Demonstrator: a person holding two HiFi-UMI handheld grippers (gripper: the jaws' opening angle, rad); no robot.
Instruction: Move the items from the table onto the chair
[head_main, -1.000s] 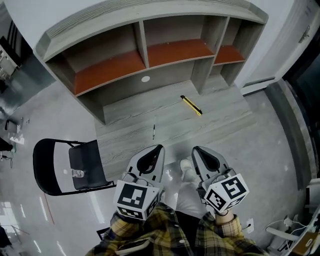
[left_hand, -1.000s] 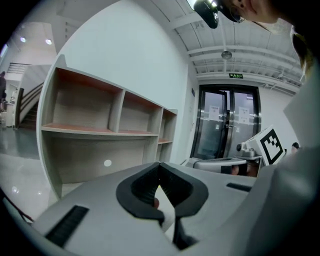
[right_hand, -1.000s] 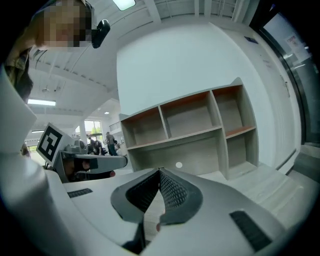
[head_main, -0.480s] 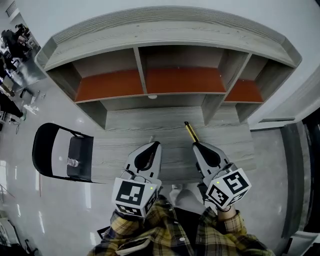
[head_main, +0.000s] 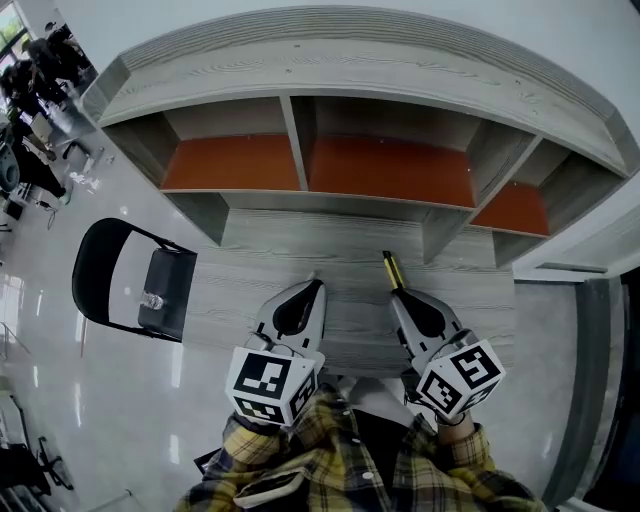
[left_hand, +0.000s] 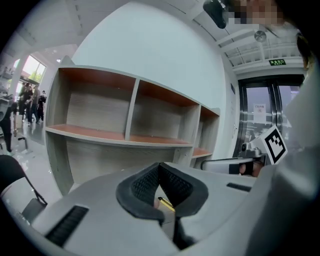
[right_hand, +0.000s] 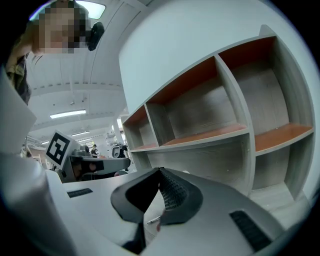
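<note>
Both grippers have swung in over the table (head_main: 250, 290) since a second ago, and the cutter (head_main: 392, 270), then well ahead, now lies just past the tip of the right gripper (head_main: 398, 296). It and the left gripper (head_main: 313, 287) have their jaws pressed together on nothing. For writing there are only the square markers on the cubes (head_main: 268, 385) and a green sign (left_hand: 276, 62) high in the left gripper view, too small to read. Only the head view shows the chair (head_main: 172, 285), left of the table, with a small clear thing (head_main: 152, 300) on its seat. Only the right gripper view shows a pen (right_hand: 153, 218) on the table beyond its jaws; the left gripper view frames the yellow cutter likewise.
</note>
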